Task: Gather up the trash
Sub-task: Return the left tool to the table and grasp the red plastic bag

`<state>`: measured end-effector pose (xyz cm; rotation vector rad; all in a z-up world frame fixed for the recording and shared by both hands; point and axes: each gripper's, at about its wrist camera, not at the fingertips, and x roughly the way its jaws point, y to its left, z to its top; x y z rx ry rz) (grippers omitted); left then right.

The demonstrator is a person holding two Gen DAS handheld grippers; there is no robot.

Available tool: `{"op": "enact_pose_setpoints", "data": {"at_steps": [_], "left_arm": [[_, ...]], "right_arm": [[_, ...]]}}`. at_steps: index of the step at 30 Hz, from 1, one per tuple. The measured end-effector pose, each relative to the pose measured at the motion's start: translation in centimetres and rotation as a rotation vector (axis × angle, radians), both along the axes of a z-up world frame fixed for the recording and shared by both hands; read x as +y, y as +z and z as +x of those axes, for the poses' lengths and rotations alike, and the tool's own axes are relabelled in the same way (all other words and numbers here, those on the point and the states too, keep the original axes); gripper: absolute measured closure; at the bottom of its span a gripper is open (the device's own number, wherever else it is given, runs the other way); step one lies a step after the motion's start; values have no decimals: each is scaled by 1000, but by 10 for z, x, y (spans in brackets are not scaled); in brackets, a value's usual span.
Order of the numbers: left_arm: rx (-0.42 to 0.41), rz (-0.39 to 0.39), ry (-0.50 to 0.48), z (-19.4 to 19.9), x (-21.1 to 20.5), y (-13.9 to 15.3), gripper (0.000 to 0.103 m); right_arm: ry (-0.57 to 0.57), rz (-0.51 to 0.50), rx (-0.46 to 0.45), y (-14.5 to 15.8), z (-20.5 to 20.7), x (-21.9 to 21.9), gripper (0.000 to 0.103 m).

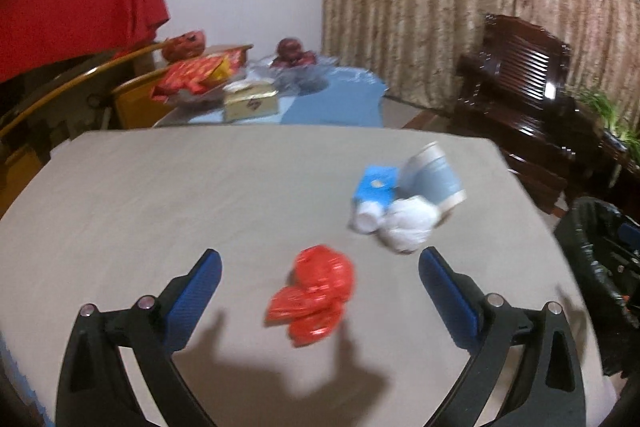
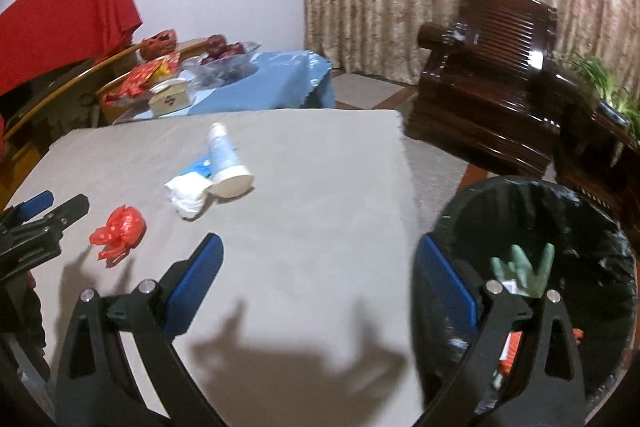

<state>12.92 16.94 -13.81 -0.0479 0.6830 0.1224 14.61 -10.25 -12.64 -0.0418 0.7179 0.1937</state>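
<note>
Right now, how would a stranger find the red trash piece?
Look at the grey table. Nearer than the cluster of paper cup, blue carton and white wad lies a crumpled red plastic bag, alone, the only red piece there.

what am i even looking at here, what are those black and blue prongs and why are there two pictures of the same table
The prongs are two-finger tools that a person holds, one per hand. Each carries a wide-angle camera looking forward along its fingers, hence two pictures.

The left view shows the left tool, open and empty, just above a crumpled red wrapper. Further off lie a white paper wad, a blue carton and a tipped paper cup, all on the grey table.

The right view shows the right tool, also open and empty, at the table edge beside a black-lined bin already holding some rubbish.
</note>
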Motion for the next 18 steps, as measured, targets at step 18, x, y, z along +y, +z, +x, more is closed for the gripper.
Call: {"op": "enact_pose_setpoints", "data": {"at_steps": [18], "left_arm": [[192,-37,-3,45,18,-74,20]], "right_arm": [[71,-27,82,-46,28,46,8]]}}
